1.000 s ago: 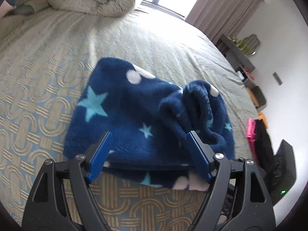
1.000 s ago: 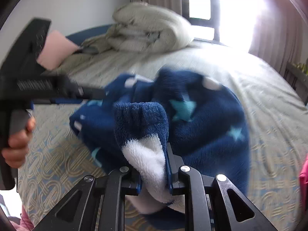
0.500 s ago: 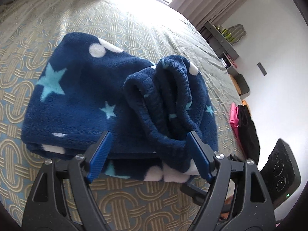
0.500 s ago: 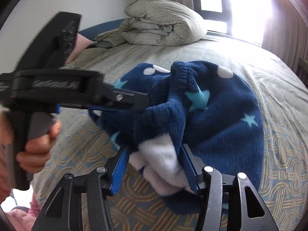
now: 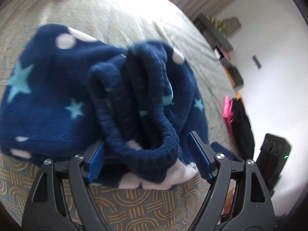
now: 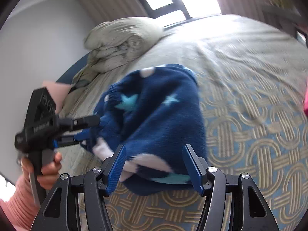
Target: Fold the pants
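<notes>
The navy fleece pants [image 5: 52, 104], printed with light-blue stars and white dots, lie in a folded bundle on the patterned bed cover [image 5: 157, 207]. A thick rolled hem with white lining bulges at the bundle's near edge, between the spread fingers of my left gripper [image 5: 145, 138]; the pads do not squeeze it. In the right wrist view that left gripper [image 6: 90, 128] pokes into the pants [image 6: 163, 115] from the left. My right gripper [image 6: 155, 147] sits at the bundle's near end, its jaws opening, with the fabric edge loose between them.
A folded beige duvet [image 6: 123, 42] lies at the head of the bed. Pink and black clothes [image 5: 228, 109] hang at the bed's right edge, next to a black device [image 5: 273, 159] with a green light. A hand in a pink sleeve [image 6: 48, 169] holds the left gripper.
My right gripper let go of the white-lined hem, its jaws spread wide, and it rolled and drew back. My left gripper moved closer, and the rolled hem now lies between its fingers.
</notes>
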`<state>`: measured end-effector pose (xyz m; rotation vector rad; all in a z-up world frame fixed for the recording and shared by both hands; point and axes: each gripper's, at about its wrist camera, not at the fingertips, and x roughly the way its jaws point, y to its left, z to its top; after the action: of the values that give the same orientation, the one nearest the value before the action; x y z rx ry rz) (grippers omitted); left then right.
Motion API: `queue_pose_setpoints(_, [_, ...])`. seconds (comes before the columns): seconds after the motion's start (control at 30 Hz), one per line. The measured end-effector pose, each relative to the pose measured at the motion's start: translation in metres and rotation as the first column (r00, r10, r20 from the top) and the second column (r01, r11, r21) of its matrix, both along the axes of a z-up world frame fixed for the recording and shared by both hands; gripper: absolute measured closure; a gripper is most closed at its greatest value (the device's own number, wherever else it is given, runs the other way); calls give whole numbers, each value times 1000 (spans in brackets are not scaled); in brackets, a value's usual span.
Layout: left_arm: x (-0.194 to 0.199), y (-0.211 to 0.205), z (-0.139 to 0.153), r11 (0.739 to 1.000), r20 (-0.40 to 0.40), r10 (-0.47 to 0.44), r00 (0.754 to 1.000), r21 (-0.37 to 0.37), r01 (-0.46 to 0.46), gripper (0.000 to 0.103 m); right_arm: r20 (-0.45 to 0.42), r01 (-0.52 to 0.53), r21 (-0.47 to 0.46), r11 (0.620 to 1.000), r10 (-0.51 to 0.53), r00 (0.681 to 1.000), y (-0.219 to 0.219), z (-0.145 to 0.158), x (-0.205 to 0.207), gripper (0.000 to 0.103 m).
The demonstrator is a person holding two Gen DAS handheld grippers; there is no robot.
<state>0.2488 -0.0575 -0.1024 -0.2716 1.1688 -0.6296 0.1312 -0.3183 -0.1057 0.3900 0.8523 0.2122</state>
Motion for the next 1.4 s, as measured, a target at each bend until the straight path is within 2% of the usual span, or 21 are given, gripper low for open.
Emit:
queue_pose_setpoints(0.13, [7,-19,-1,999,41,16,999,46,-18,24,-9,10,15,1000,-10,1000,-5,-3,-4,41])
queue_pose_setpoints(0.17, [8,-22,2,998,59,17,998,58,-21,36,-9,11,6,1000,-11,1000,-5,-3,-6,41])
queue_pose_setpoints(0.2, [9,-26,4,997,81,17,997,74,-23,54,-12,15,-8,1000,-15,1000,-5,-4,-6,41])
queue_pose_setpoints(0.3, [8,-31,14,992,134,-4,991,126,-13,69,-13,36,-24,999,-36,999,-11,-6,-8,41])
queue_pose_setpoints(0.43, [0,-36,35,988,222,-48,974,152,14,71,-27,71,0,998,-71,997,-20,-9,-9,41])
queue_pose_setpoints(0.6, [1,-40,61,980,289,-99,952,192,44,71,-42,85,22,996,-84,996,-23,-11,-8,41])
queue_pose_setpoints(0.73, [3,-34,82,967,362,-126,924,251,33,71,-34,77,-4,997,-77,996,-20,-8,-7,41])
queue_pose_setpoints(1.0, [13,4,128,957,453,-108,885,288,-30,71,-28,64,-19,998,-64,998,-12,-1,0,41])
queue_pose_setpoints(1.13, [18,28,125,951,458,-79,886,302,-72,71,-34,31,-25,999,-32,999,1,-1,6,41])
queue_pose_setpoints(1.4, [26,81,84,945,376,30,926,290,-148,71,-53,-26,-65,998,23,998,28,1,19,40])
